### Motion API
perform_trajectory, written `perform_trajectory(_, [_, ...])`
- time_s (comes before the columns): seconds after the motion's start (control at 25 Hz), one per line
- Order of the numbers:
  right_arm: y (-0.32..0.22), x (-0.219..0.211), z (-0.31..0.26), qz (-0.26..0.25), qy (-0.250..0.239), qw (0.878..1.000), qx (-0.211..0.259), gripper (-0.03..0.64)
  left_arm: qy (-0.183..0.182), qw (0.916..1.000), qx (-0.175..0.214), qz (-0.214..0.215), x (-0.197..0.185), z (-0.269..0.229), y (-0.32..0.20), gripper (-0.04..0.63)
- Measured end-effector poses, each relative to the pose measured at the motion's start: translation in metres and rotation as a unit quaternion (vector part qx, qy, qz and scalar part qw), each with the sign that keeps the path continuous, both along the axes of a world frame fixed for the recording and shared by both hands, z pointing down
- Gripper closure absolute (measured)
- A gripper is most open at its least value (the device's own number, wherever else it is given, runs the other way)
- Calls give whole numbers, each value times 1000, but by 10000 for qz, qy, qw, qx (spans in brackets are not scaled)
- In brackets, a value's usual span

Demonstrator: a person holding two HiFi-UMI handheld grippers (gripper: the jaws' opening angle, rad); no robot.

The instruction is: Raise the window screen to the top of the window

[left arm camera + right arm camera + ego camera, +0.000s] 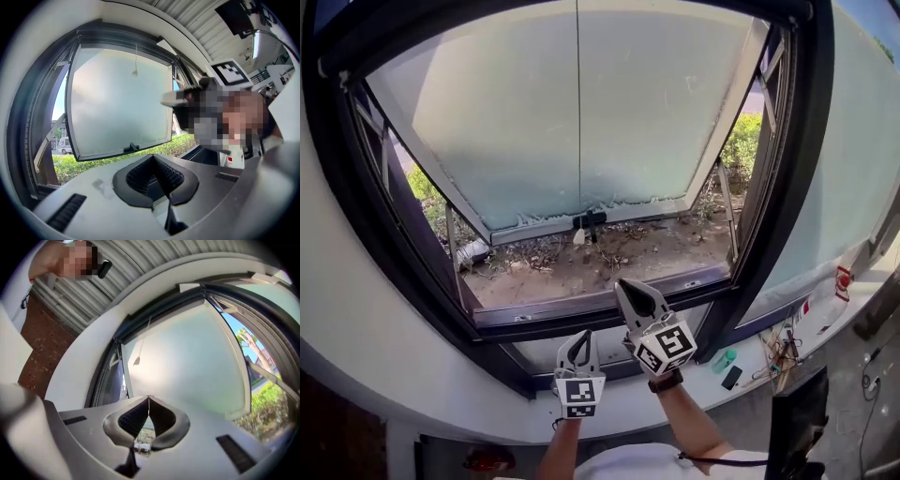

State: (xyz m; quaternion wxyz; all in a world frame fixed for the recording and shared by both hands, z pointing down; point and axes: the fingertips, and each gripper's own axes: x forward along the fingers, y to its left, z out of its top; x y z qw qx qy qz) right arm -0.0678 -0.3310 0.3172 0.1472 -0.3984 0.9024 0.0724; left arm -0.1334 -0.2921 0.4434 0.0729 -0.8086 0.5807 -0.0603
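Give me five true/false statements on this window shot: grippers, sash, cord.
1. The left gripper and the right gripper are both shut and empty. True.
2. The frosted sash sits flush in its frame. False: it is swung outward, open at the bottom.
3. In the head view, the right gripper is higher than the left gripper. True.
4. The left gripper is clamped on the pull cord. False: the cord hangs free, apart from both grippers.
5. A green hedge shows outside. True.

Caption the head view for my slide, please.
Left gripper and right gripper, jaws shut, empty, below the open frosted window.
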Motion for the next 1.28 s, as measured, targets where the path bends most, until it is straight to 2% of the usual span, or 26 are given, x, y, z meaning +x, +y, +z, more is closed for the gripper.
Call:
perform_trajectory(0.08, [-3, 14, 62, 180, -132, 9954, -930, 612, 94, 9999, -132, -7, 1, 9, 2, 594])
perform_trajectory(0.16, [1, 26, 116, 343, -87, 9851, -1684, 612, 211, 9993, -294, 9, 3, 20, 5, 594])
perform_trajectory(0.24, [9, 29, 146, 406, 259, 9800, -1932, 613, 339, 9984, -454, -33, 2, 33, 7, 594])
perform_trajectory(0.36, [16, 27, 149, 536, 780, 9818, -1648, 614, 509, 9969, -570, -162, -5, 41, 5, 594])
perform_trajectory(0.52, [18, 27, 133, 752, 1238, 9819, -1224, 614, 691, 9963, -463, -217, -10, 35, 3, 594])
perform_trajectory(0.72, [21, 24, 120, 706, 1230, 9847, -1010, 614, 802, 9960, -265, -298, -18, 21, 2, 594])
perform_trajectory(1.28, [17, 21, 116, 665, 1172, 9859, -993, 614, 800, 9965, -73, -229, -19, 5, -3, 594])
